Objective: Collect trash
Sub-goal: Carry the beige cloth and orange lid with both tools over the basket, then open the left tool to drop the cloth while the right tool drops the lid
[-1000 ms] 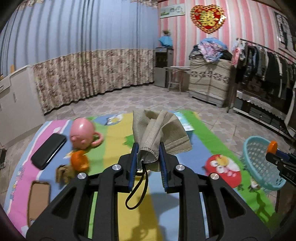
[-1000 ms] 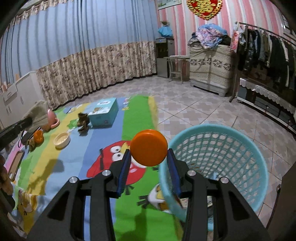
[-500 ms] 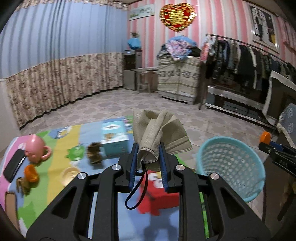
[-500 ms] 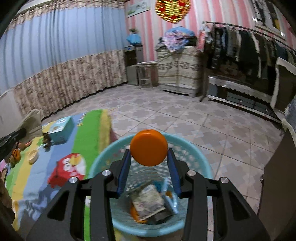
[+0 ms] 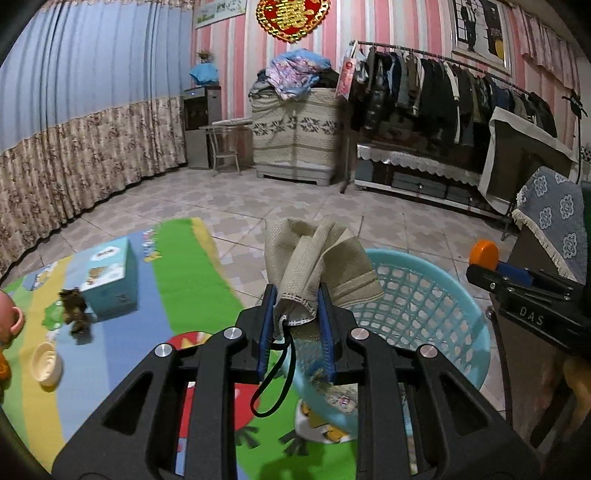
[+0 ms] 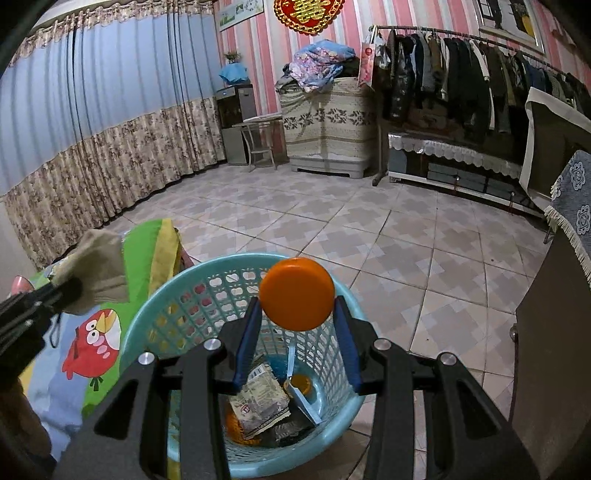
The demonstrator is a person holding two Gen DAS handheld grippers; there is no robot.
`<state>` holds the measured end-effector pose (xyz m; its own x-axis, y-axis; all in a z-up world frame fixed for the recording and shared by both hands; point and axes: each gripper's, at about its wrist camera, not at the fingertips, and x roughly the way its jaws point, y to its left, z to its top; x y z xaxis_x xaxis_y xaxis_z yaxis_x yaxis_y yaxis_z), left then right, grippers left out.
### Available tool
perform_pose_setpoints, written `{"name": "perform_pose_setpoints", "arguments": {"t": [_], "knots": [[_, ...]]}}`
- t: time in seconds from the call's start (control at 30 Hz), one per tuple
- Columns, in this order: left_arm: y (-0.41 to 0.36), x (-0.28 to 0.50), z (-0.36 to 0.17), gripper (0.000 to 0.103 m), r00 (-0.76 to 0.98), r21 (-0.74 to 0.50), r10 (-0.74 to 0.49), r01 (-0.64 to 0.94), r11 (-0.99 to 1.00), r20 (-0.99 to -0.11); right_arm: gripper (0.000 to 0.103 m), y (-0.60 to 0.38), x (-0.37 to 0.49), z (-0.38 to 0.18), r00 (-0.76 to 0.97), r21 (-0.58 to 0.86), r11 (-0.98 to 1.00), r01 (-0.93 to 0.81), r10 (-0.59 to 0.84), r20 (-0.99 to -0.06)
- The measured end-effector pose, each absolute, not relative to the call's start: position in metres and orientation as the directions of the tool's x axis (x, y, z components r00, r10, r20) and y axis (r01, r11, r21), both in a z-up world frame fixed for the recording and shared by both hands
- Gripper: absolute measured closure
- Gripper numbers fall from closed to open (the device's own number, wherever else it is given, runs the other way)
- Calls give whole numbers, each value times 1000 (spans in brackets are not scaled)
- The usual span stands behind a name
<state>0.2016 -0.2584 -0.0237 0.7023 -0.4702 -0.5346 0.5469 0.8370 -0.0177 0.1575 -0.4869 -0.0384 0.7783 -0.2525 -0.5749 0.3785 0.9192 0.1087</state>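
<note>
A tiled floor point(image 6: 388, 236) of pink and grey squares runs back to a wall of pink stripes, where a red and gold heart ornament point(image 5: 291, 16) hangs at 12 o'clock. Blue curtains point(image 5: 85, 92) with a floral lower band close off the 9 o'clock side. A clothes rack point(image 5: 454, 88) of dark coats fills 2 o'clock, above a low shelf with a lace-edged cover. A covered cabinet point(image 5: 295, 129) heaped with bright cloth stands at 12 o'clock, a water dispenser point(image 5: 201, 125) and a small stool to its left.

A cartoon play mat point(image 5: 192, 280) in green, yellow and blue lies on the floor at 8 o'clock in the left view. On it sit a blue box point(image 5: 110, 277), a small brown toy point(image 5: 74, 308) just beside the box, and a cream bowl point(image 5: 44, 365).

The left gripper point(image 5: 295, 310) has its fingers closed narrowly on a beige cloth mask point(image 5: 314, 258), whose black loop dangles below. The mask is held at the near rim of the basket point(image 5: 424, 306), a teal lattice tub standing at the mat's edge.

The right gripper point(image 6: 295, 328) clamps an orange lid point(image 6: 296, 294) between its blue pads, over the basket's open mouth. Inside the basket lie a crumpled wrapper point(image 6: 258, 398), a teal card and an orange scrap.
</note>
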Motion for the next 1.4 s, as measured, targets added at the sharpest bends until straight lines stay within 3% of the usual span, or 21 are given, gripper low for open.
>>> {"name": "perform_pose_setpoints", "arguments": {"t": [0.43, 0.83, 1.1, 1.4], "knots": [[-304, 213, -34, 80, 662, 9, -481, 593, 805, -575, 63, -486, 163, -41, 780, 125, 918, 376, -241, -577], [-301, 221, -31, 33, 691, 32, -428, 546, 837, -583, 63, -487, 165, -46, 780, 131, 916, 379, -240, -578], [-259, 228, -7, 14, 767, 28, -372, 451, 892, -523, 63, -484, 168, -50, 779, 121, 921, 370, -237, -581], [-210, 237, 1, 10, 812, 28, -297, 358, 933, -503, 63, -461, 185, -60, 774, 112, 935, 336, -207, -598]]}}
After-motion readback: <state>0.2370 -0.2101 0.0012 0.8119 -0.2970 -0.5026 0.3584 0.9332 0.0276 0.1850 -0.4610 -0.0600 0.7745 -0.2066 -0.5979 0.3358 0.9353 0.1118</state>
